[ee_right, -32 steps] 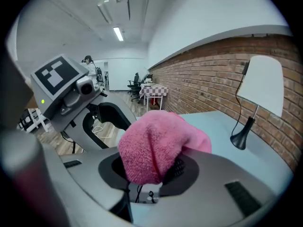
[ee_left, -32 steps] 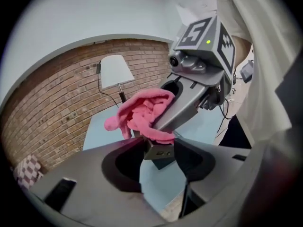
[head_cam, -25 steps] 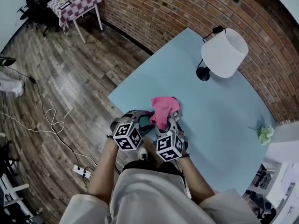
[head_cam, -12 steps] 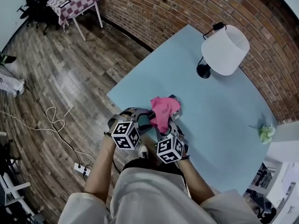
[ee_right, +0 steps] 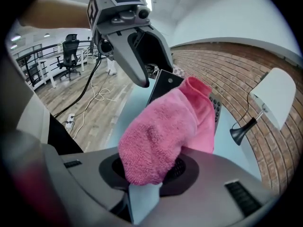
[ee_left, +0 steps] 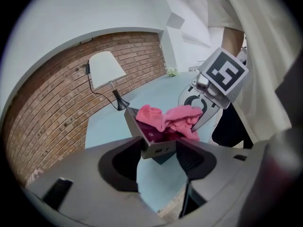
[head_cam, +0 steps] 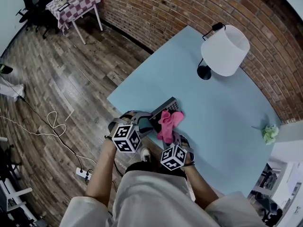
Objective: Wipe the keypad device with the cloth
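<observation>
Left hand-held gripper (ee_left: 159, 149): jaws wide, just been opening, pinching the near end of the keypad device (head_cam: 164, 108). Right hand-held gripper (ee_right: 147, 170) clamps the pink cloth (ee_right: 165, 126), which lies on the device's face. Device logo too small to read.

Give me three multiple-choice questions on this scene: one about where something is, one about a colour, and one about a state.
1. Where does the lamp stand?
A. on a shelf
B. on the blue table
C. on a windowsill

2. What colour is the cloth?
A. pink
B. green
C. white

3. What are the fingers of the right gripper doing?
A. standing open and empty
B. shut on the cloth
C. shut on the lamp

Answers:
1 B: its black base rests on the table near the brick wall.
2 A: it is bright pink in every view.
3 B: the cloth bunches out from between them in the right gripper view.
</observation>
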A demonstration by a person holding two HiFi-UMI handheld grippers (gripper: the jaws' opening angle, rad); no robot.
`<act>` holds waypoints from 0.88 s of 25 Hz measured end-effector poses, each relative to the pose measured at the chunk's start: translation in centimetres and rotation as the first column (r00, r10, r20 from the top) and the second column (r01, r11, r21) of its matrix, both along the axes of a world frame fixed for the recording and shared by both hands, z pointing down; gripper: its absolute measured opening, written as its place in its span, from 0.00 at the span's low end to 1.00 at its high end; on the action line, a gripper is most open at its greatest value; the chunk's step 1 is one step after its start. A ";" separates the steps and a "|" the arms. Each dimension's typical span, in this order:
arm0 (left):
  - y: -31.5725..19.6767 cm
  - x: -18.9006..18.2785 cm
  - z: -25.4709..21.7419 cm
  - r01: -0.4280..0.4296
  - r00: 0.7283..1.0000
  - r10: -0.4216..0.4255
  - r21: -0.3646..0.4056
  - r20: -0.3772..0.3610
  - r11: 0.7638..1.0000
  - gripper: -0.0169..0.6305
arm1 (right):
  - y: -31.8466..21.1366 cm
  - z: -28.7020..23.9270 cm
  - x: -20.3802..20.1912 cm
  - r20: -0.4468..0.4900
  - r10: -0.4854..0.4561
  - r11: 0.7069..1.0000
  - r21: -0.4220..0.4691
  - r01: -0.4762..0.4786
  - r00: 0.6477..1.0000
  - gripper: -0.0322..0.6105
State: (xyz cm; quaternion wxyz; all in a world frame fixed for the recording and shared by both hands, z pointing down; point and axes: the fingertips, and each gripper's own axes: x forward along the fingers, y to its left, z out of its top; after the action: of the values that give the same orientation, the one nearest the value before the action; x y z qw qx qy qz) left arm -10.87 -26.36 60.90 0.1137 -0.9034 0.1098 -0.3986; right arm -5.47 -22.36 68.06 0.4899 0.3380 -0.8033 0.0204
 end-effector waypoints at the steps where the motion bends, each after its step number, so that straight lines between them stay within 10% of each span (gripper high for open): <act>1: 0.0 0.0 0.0 0.006 1.000 -0.006 -0.004 -0.002 1.000 0.41 | 0.1 0.0 0.1 0.004 0.003 1.000 -0.010 -0.003 1.000 0.23; 13: 1.4 -1.1 -2.9 0.254 0.958 -0.257 -0.039 -0.125 0.966 0.43 | 0.0 -5.7 2.4 0.231 0.134 0.991 -0.062 -0.123 0.964 0.22; 22: 3.8 -1.7 -7.2 0.519 0.771 -0.524 -0.120 -0.363 0.846 0.29 | -0.5 -12.3 5.7 0.388 0.147 0.987 0.007 -0.162 0.910 0.22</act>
State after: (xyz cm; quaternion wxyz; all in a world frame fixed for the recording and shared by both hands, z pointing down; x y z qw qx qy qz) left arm -12.53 -22.53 53.74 -0.0305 -0.8979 0.3733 -0.2313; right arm 0.20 -22.85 55.72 0.3122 0.3992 -0.8550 0.1098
